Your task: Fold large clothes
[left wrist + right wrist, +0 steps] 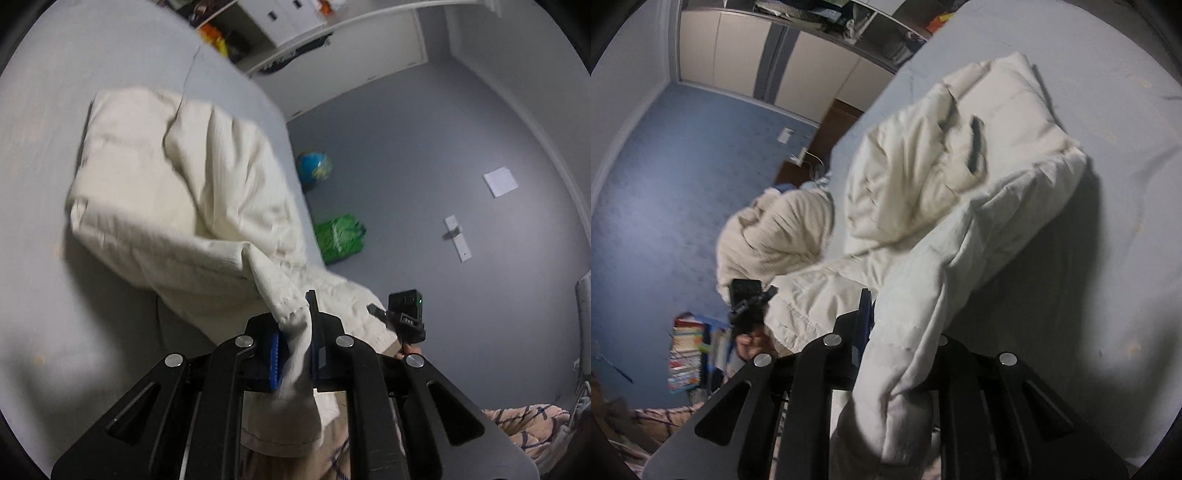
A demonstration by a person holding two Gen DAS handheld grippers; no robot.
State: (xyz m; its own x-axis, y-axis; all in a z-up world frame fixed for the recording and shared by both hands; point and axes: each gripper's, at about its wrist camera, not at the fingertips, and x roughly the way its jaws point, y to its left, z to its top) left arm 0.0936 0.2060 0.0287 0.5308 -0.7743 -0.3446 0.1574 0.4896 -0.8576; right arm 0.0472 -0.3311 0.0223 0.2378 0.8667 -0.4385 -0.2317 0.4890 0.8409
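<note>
A large cream-white garment (177,192) lies on a pale grey sheet (55,92), its near edge lifted off the surface. My left gripper (293,332) is shut on a corner of this garment, which bunches between the blue pads (274,363). In the right wrist view the same garment (942,177) rises from the sheet (1108,277) toward my right gripper (886,325), which is shut on another part of its edge; cloth drapes over and hides the right finger. Each view shows the other gripper's camera (406,314) (748,299) beside the cloth.
Blue-grey floor (424,155) lies beyond the bed edge, with a globe (314,168), a green bag (340,238) and white paper (500,181). Another cream cloth heap (775,236), stacked books (685,354), and wardrobe doors (746,55) show on the other side.
</note>
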